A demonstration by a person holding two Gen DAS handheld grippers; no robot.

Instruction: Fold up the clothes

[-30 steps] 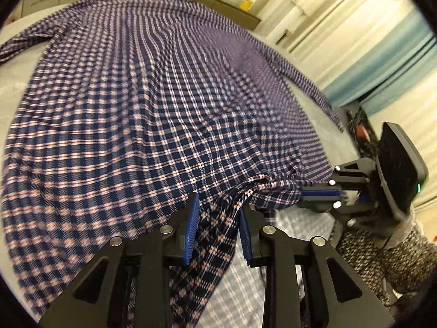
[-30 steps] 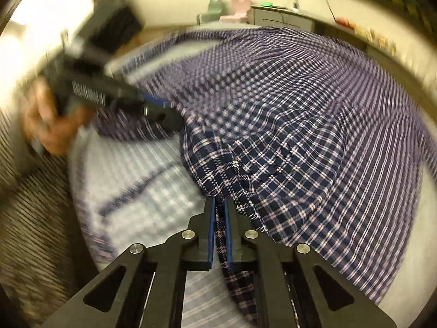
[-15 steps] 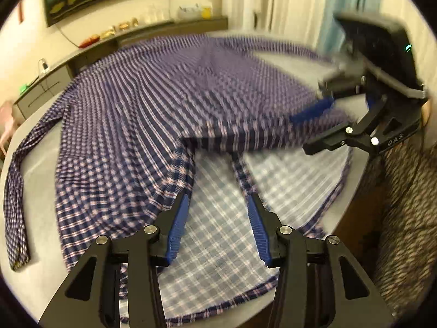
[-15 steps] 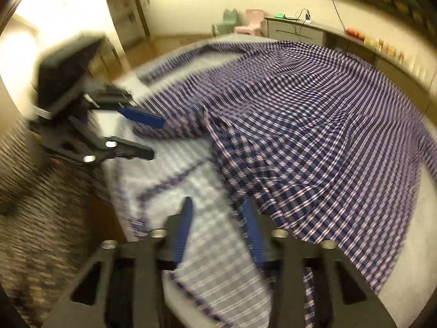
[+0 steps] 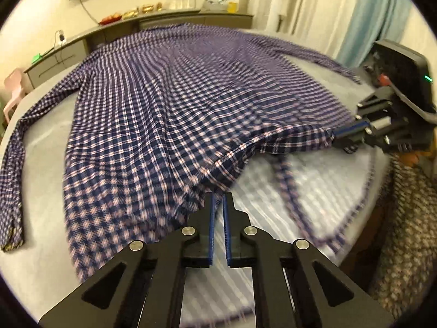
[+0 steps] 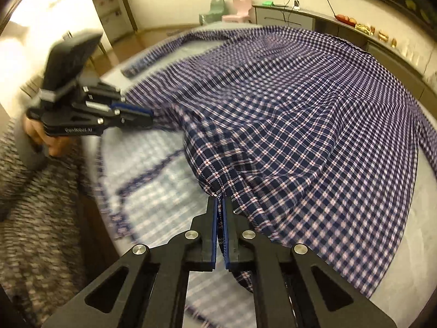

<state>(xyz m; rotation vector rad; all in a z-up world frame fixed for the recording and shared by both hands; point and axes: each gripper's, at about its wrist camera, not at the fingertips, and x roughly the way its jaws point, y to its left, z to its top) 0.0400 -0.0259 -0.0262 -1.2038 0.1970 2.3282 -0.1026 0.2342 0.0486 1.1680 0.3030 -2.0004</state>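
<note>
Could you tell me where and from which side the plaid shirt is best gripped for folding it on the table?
Grip the plaid shirt at its near hem, coming from the near table edge. It lies flat with sleeves spread, so only edges offer a pinchable fold. The left gripper and right gripper are both shut there now, holding the hem apart, probably right for carrying it toward the collar.

Black grippers [image 5: 217, 199], blue-lined jaws, speckled knit sleeve [image 6: 24, 191]
</note>
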